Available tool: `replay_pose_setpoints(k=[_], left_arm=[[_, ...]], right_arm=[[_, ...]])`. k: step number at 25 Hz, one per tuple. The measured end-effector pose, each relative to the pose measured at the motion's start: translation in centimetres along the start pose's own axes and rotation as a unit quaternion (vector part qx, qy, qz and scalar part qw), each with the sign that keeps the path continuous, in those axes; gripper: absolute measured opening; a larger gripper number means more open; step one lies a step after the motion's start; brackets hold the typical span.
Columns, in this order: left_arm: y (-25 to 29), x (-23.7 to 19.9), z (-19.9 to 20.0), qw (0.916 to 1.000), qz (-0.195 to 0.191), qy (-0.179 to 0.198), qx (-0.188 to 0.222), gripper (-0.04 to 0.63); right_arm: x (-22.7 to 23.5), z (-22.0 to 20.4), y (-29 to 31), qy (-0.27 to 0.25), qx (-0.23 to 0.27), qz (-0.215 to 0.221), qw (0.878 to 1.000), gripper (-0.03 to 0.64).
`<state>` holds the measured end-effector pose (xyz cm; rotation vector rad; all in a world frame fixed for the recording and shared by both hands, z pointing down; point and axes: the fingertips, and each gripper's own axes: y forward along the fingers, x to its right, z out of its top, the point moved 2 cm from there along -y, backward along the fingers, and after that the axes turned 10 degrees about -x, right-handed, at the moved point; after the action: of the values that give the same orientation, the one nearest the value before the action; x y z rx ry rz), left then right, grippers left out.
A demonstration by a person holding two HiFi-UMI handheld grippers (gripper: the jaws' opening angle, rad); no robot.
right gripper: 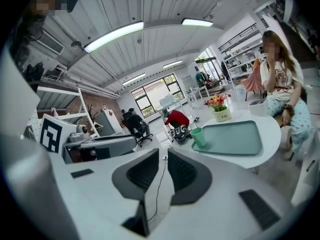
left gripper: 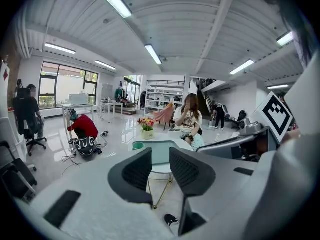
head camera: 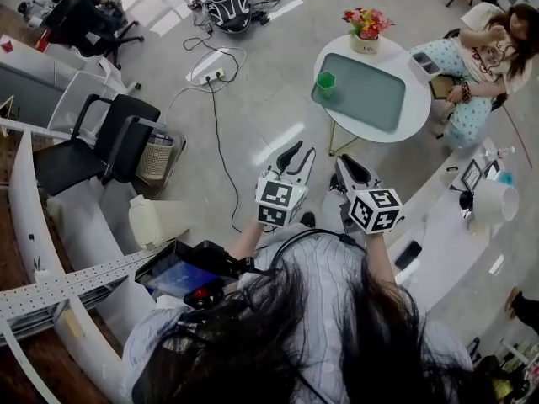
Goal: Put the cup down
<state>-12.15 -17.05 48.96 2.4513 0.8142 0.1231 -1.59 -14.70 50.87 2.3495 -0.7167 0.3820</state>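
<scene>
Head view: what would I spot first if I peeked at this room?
Probably the round white table at the upper right, with a green cup at the left end of its teal tray and a pot of bright flowers at its far edge. Nearer, in the middle, the left gripper and right gripper are held out, both empty.

Head view: from overhead, steeply down, table far at 1 o'clock. Gripper views: each looks roughly level along its own jaws toward that table, well apart from it. All three share table, tray, cup
</scene>
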Motion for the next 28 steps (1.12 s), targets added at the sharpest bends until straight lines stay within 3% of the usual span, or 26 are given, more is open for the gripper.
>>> replay_pose_setpoints(k=[8, 12, 19, 28], left_arm=[[-2.4, 2.0, -2.7, 1.0000, -0.002, -0.001, -0.005, 0.083], [-2.4, 3.9, -3.8, 0.9997, -0.023, -0.003, -0.013, 0.081], [-2.1, 7.0, -3.4, 0.9994, -0.035, 0.000, -0.008, 0.081], [-4.7, 11.2, -3.1, 0.9999, 0.012, -0.003, 0.005, 0.065]], right_arm=[[-2.0, -3.9, -3.5, 0.004, -0.012, -0.025, 1.000, 0.072], [-1.7, -4.8, -5.3, 0.005, -0.016, -0.039, 0.999, 0.072], [-0.6, -5.7, -7.9, 0.010, -0.016, -0.047, 0.999, 0.072], [-0.4, -7.5, -11.8, -0.009, -0.021, -0.007, 1.000, 0.072]])
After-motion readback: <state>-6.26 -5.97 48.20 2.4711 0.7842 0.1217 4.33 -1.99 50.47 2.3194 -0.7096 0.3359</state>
